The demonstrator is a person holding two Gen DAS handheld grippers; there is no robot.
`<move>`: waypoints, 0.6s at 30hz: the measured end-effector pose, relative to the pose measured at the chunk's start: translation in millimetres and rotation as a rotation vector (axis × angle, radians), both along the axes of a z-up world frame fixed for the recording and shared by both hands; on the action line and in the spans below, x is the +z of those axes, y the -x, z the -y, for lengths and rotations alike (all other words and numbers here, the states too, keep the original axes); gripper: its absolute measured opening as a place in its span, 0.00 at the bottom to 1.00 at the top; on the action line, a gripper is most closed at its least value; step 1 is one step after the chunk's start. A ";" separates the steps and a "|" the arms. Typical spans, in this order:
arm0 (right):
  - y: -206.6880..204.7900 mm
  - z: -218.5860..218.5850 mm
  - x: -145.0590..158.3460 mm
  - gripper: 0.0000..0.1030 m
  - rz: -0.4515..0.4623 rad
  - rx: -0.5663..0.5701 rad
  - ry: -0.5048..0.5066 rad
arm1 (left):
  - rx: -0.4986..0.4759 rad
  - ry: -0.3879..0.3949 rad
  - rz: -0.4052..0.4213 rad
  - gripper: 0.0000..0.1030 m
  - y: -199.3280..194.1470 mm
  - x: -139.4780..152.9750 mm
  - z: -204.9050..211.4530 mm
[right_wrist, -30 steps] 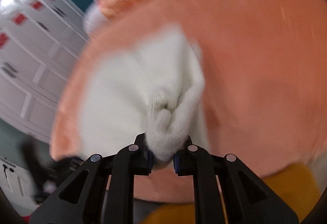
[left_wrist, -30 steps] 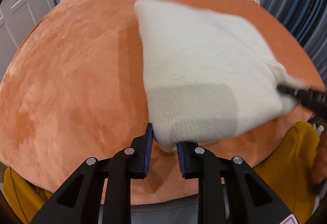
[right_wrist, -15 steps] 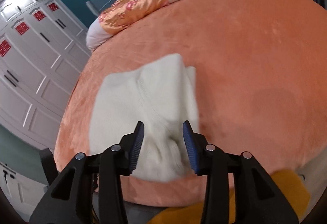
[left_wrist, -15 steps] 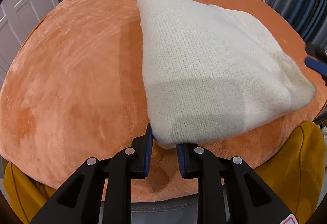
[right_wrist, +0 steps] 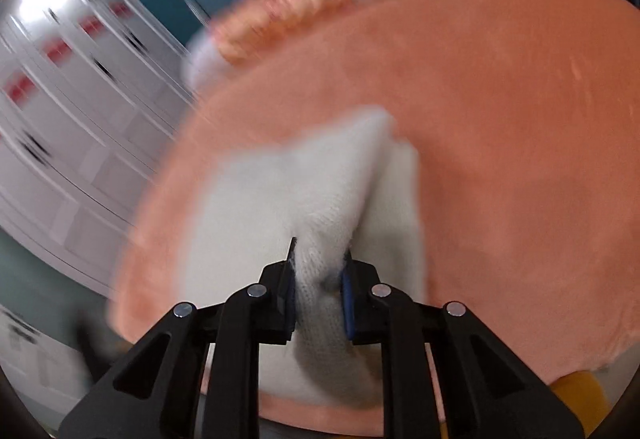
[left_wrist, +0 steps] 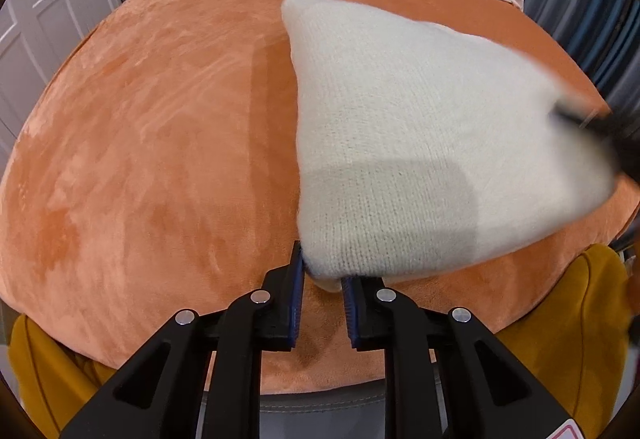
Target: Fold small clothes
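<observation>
Both grippers have the cream knit garment (left_wrist: 420,143) pinched at the bed's (left_wrist: 160,159) near edge: left gripper (left_wrist: 323,281) jaws narrow on one corner, right gripper (right_wrist: 320,271) jaws just closed on a bunched fold.

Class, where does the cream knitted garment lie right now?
The cream knitted garment lies on the orange blanket, right of centre in the left wrist view, near the bed's front edge, both grippers gripping its near corners.

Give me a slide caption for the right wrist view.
Right gripper pinches a bunched fold of the white knit garment over the orange blanket.
</observation>
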State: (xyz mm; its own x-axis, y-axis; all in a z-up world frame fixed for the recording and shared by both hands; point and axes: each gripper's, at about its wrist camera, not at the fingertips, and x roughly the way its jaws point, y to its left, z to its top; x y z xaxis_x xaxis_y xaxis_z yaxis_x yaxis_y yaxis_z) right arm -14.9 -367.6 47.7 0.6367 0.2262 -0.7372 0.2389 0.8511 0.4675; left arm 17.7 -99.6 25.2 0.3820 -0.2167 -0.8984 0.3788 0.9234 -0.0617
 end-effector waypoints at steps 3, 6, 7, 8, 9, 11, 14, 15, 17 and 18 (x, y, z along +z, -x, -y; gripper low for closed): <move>-3.6 3.1 -40.4 0.17 -0.055 -0.016 -0.050 | -0.008 -0.006 0.000 0.18 0.9 -0.1 -1.2; 0.9 7.7 -24.2 0.20 -0.053 -0.036 -0.087 | -0.007 0.018 -0.012 0.19 3.7 3.9 -6.9; 1.9 6.2 -20.3 0.21 -0.054 -0.030 -0.076 | -0.007 0.020 -0.016 0.20 4.9 5.3 -8.7; 2.9 5.1 -17.3 0.21 -0.057 -0.026 -0.067 | -0.007 0.021 -0.018 0.20 7.8 7.9 -11.6; 8.0 4.6 -16.4 0.23 -0.056 -0.024 -0.062 | -0.009 0.022 -0.016 0.20 10.5 11.3 -13.2; 13.7 3.8 -9.3 0.28 -0.049 -0.028 -0.071 | -0.012 0.038 0.007 0.20 18.4 24.5 -18.7; 30.6 8.5 2.3 0.50 -0.018 -0.062 -0.088 | -0.017 0.084 0.056 0.21 25.7 49.9 -19.5; 35.6 7.7 4.3 0.53 -0.012 -0.075 -0.091 | -0.021 0.097 0.068 0.23 25.2 56.5 -17.7; 38.0 10.8 3.4 0.63 -0.013 -0.106 -0.087 | -0.026 0.120 0.089 0.33 23.1 68.5 -9.7; 44.2 10.9 2.2 0.69 -0.017 -0.130 -0.082 | -0.031 0.140 0.103 0.34 20.9 74.1 -2.7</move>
